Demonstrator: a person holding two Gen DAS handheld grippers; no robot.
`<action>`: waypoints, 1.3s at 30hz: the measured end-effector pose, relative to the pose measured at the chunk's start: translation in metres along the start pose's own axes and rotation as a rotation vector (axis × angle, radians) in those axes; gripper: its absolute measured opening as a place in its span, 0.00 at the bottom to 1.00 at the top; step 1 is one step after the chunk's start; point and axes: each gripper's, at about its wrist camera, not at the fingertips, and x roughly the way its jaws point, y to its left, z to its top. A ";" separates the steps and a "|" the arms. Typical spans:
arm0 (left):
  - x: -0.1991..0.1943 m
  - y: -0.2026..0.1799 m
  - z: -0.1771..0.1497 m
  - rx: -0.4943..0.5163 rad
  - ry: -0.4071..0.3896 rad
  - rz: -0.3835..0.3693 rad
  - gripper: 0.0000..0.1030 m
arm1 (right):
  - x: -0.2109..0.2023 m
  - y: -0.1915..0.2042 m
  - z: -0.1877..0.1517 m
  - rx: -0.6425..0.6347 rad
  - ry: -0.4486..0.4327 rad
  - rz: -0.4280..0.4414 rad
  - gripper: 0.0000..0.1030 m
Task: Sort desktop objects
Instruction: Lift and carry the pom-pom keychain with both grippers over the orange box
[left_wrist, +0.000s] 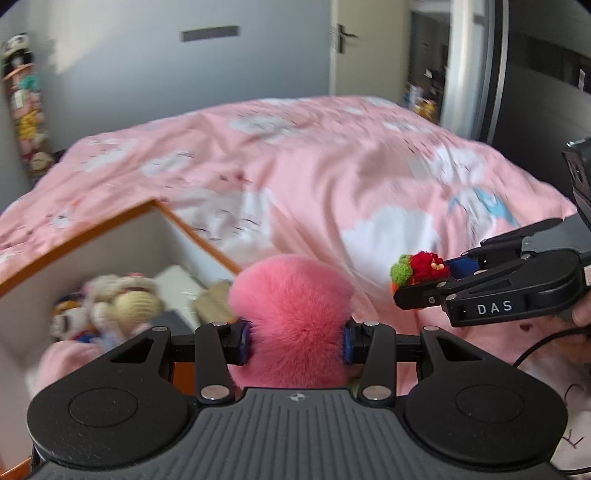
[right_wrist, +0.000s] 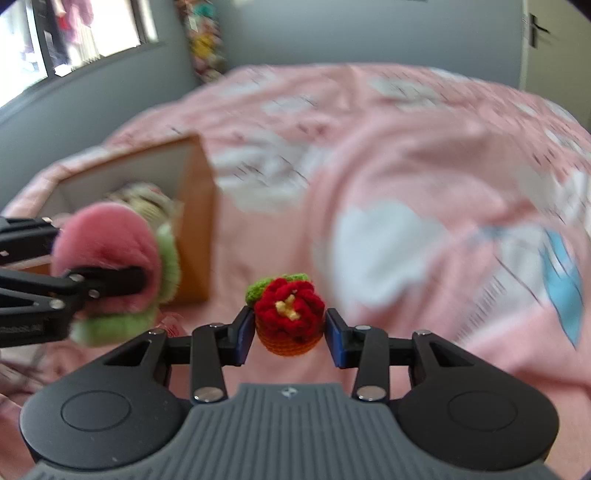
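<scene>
Gripping a pink pom (left_wrist: 291, 314) in my left gripper (left_wrist: 295, 341), I see from the left wrist view that its fur bulges out between both blue pads (left_wrist: 244, 341), which press into its sides; the jaws stand about half apart and are shut on it. The pom hangs above the pink quilt (left_wrist: 314, 177), just right of an orange-edged box (left_wrist: 110, 229). Inside the box lie soft toys (left_wrist: 118, 295) and some flat pieces, too blurred for me to name. Off to the right, my right gripper (left_wrist: 424, 277) comes in sideways with a crochet flower (left_wrist: 421, 267) at its tips, red with a green leaf. It sits near the pom but apart from it. A hand (left_wrist: 581, 314) shows at the right edge behind that gripper.

From the right wrist view, the flower (right_wrist: 290, 315) sits between my right gripper's (right_wrist: 290, 332) pads (right_wrist: 245, 332): red petals, a yellow centre, a green leaf at the back and an orange base below. The left pad touches it; on the right I cannot tell whether a sliver of gap is left, yet the flower hangs clear of the quilt (right_wrist: 406, 166), so I have it held, jaws under half open. At the left, my left gripper (right_wrist: 122, 280) carries the pom (right_wrist: 103, 240), which shows green fur on its far side here. It hangs in front of the box (right_wrist: 195, 229), whose open top faces up.
</scene>
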 end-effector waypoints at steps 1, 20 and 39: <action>-0.008 0.005 0.001 -0.013 -0.013 0.005 0.48 | -0.002 0.008 0.006 -0.011 -0.021 0.028 0.42; -0.091 0.124 0.019 -0.113 -0.101 0.294 0.48 | 0.038 0.157 0.092 -0.233 -0.138 0.298 0.42; -0.014 0.174 -0.023 0.036 0.204 0.315 0.49 | 0.145 0.201 0.123 -0.313 0.040 0.367 0.43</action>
